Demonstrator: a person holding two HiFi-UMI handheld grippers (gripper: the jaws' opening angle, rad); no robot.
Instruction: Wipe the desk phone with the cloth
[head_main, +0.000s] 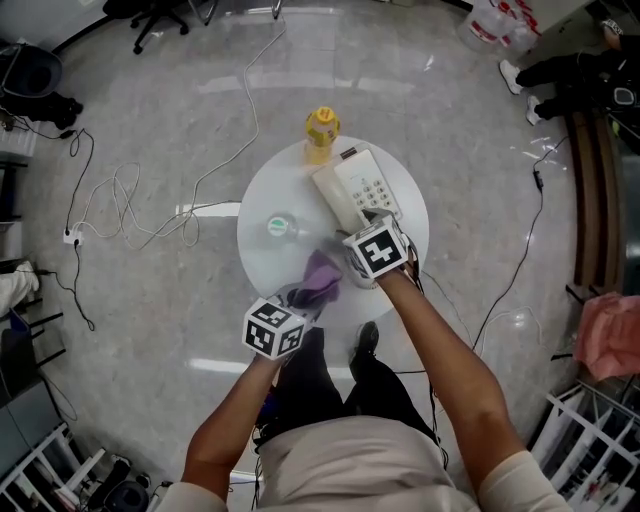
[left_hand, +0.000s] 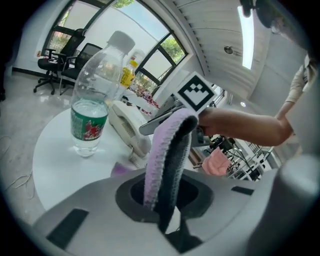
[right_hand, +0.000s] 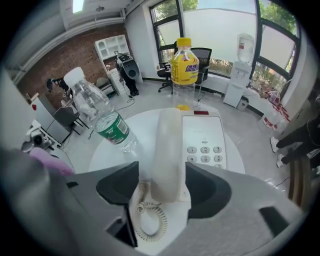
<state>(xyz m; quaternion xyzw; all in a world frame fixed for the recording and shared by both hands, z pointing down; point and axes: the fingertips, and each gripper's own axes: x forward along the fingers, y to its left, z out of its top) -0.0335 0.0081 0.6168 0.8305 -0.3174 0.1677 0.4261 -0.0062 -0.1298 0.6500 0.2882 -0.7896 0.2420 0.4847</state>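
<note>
A cream desk phone (head_main: 368, 183) lies on the round white table (head_main: 262, 262), with its handset (right_hand: 167, 150) resting along the left of the keypad (right_hand: 204, 145). My right gripper (right_hand: 162, 187) stands open astride the near end of the handset, a thin gap on each side, above the coiled cord (right_hand: 150, 220). My left gripper (left_hand: 162, 197) is shut on a purple and grey cloth (left_hand: 167, 155), which rises out of the jaws and droops over. In the head view the cloth (head_main: 320, 278) hangs over the table's near part, just left of the right gripper (head_main: 364, 222).
A clear water bottle (right_hand: 102, 120) with a green label stands left of the phone. A yellow bottle (right_hand: 184, 65) stands at the table's far edge behind the phone. Cables trail on the floor (head_main: 130, 200) to the left. Office chairs and shelving stand around the room.
</note>
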